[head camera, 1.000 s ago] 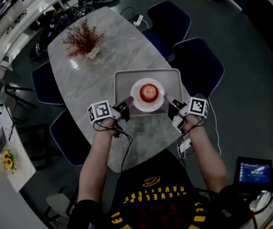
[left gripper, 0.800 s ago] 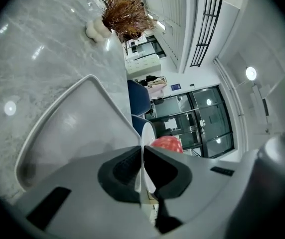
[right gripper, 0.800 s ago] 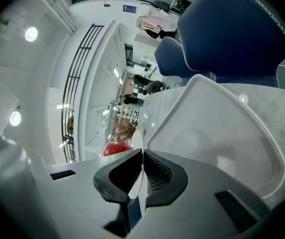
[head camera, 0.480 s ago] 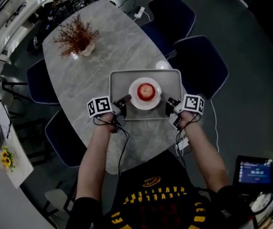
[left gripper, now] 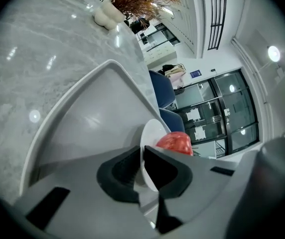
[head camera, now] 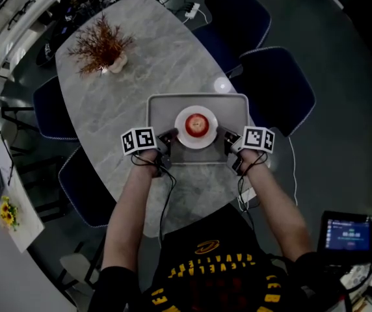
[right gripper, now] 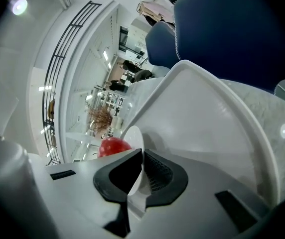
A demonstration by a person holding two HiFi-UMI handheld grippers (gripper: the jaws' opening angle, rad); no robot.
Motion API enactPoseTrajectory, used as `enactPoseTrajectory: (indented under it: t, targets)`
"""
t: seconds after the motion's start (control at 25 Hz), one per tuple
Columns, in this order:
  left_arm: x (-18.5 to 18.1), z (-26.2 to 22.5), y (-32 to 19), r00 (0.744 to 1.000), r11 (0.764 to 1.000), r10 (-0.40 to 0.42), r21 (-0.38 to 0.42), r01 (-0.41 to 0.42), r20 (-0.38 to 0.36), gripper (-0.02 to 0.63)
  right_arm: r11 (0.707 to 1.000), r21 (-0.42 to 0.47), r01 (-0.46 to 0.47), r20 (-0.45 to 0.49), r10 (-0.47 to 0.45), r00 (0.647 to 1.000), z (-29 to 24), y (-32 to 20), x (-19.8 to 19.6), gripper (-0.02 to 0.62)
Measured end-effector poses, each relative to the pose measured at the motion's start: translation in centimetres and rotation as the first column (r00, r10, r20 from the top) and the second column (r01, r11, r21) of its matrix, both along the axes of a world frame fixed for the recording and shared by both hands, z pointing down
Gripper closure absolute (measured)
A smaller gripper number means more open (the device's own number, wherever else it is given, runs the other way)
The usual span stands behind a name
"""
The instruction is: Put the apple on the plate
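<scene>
Lowered since a second ago, the 2 hand-held grippers now carry a white plate closer to the grey tray than before, and the plate looks smaller against the tray than it did.

An oval marble table (head camera: pixel 108 103) fills the middle of the head view, with 4 dark blue chairs (head camera: pixel 277 90) drawn up around it. The rectangular tray (head camera: pixel 235 109) lies on the near half of the table, and a dried plant (head camera: pixel 100 44) in a pale vase stands at the far end, well apart from it. A lit screen (head camera: pixel 346 231) sits low at the right edge.

The plate (head camera: pixel 185 139) is over the middle of the tray; whether it touches the tray floor cannot be told. The left gripper (head camera: pixel 170 137) is clamped on the plate's left rim, its 2 dark pads pinching the thin white edge between them. The right gripper (head camera: pixel 224 137) grips the opposite rim in the same way, its jaws closed on the edge. Both point inward and slightly down, facing each other across the plate.

The red apple (head camera: pixel 198 123) sits at the centre of the plate, between the 2 grippers and touched by neither.
</scene>
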State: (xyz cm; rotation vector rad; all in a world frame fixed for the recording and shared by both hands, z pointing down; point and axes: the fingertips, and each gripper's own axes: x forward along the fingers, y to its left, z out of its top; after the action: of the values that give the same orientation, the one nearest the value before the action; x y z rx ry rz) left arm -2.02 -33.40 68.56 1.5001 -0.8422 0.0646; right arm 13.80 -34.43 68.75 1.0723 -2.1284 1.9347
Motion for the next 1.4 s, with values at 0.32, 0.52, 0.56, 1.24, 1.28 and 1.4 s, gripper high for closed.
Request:
enactPoseTrajectory:
  t: [0.32, 0.52, 0.56, 1.24, 1.28, 1.4]
  targets:
    - [-0.1, 0.6, 0.3, 0.999, 1.0, 0.007, -0.019, -0.006, 0.045, 0.584, 0.999, -0.023, 0.034, -0.08, -0.036, 0.996, 0.9, 0.6, -0.2, 0.571]
    - [-0.1, 1.0, 0.2, 0.999, 1.0, 0.011, -0.025, -0.009, 0.053, 0.584, 0.999, -0.03, 0.035, -0.091, -0.037, 0.995, 1.2, 0.6, -0.2, 0.571]
    - [-0.1, 1.0, 0.2, 0.998, 1.0, 0.013, -0.026, -0.011, 0.055, 0.584, 0.999, -0.031, 0.034, -0.094, -0.037, 0.995, 1.3, 0.6, -0.2, 0.571]
    - [0.1, 2.2, -0.1, 0.989, 0.999, 0.048, -0.012, -0.046, 0.137, 0.584, 0.999, -0.009, 0.034, -0.139, -0.035, 0.99, 2.3, 0.2, 0.0, 0.569]
    - [0.1, 2.2, -0.1, 0.984, 0.998, 0.056, 0.002, -0.057, 0.168, 0.584, 0.999, -0.003, 0.037, -0.15, -0.037, 0.988, 2.4, 0.2, 0.1, 0.569]
    - [-0.2, 2.0, -0.1, 0.959, 0.996, 0.07, 0.042, -0.084, 0.273, 0.565, 0.999, 0.02, 0.045, -0.206, -0.04, 0.978, 2.3, 0.2, 0.2, 0.569]
